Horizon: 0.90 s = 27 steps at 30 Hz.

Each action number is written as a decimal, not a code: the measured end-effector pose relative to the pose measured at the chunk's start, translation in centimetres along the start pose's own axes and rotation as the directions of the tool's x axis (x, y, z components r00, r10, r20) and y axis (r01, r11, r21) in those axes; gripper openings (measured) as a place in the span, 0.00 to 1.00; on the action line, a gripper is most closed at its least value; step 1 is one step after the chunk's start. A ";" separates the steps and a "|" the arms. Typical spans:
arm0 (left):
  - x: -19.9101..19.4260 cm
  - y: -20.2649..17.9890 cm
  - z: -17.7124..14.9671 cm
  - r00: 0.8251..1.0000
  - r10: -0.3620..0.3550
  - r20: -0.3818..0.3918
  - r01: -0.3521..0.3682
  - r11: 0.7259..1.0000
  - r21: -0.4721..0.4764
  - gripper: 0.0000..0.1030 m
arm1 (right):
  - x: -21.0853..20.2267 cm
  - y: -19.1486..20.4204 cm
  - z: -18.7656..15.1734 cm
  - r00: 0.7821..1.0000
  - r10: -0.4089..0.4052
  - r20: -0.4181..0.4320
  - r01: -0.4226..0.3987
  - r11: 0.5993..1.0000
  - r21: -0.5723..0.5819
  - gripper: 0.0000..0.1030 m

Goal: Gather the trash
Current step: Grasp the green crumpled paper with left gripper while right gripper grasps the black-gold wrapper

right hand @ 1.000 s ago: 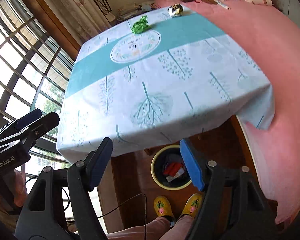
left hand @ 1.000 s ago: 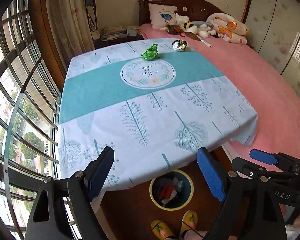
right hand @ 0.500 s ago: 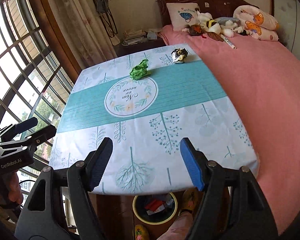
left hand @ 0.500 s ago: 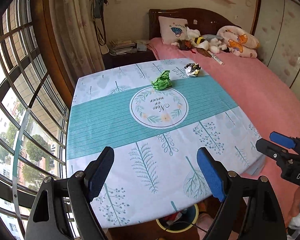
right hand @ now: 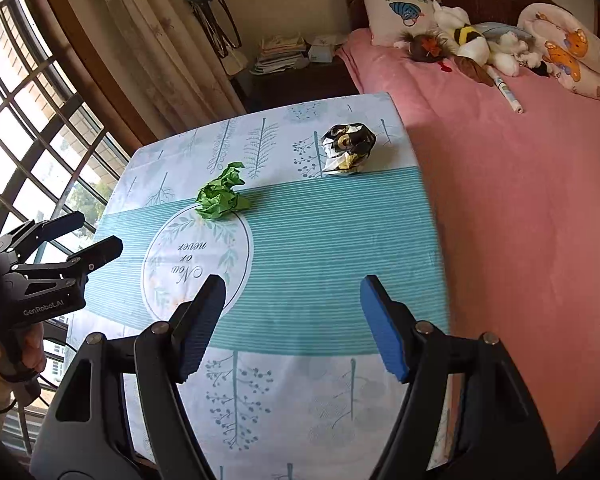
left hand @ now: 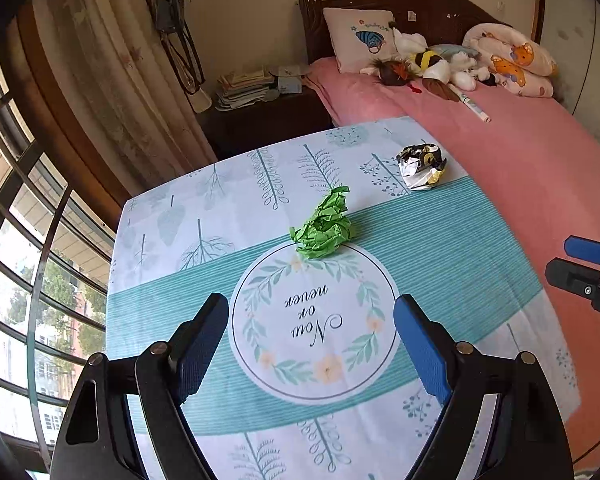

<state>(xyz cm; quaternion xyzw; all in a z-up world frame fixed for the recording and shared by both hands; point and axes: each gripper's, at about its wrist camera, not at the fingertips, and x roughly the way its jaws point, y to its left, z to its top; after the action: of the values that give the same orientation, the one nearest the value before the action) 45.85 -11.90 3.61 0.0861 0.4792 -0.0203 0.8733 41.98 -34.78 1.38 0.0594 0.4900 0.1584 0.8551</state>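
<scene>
Both claws are built alike: matte black angular frames with two long fingers, each finger faced on the inside with a ribbed blue pad. Round silver screws sit at the pivots where the fingers join the frame. The left claw [left hand: 312,344] has triangular cut-outs in its black side plates, and so does the right claw [right hand: 292,326]. Seen from the right wrist camera, the left claw's side plate carries white lettering reading "GenRobot.AI", with small silver screws along its arms. A black cable hangs below the hand [right hand: 4,364] gripping its handle.
</scene>
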 end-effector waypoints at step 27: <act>24.0 -1.8 7.0 0.950 -0.001 -0.313 -0.036 0.993 -0.112 0.71 | 22.5 -9.3 15.5 0.992 0.071 -0.101 -0.047 0.975 0.218 0.69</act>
<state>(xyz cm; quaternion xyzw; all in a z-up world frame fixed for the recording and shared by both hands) 64.45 -13.73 -13.09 0.0413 0.6107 0.0295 0.7902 67.80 -35.33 -11.54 0.1577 0.5479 0.1326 0.8108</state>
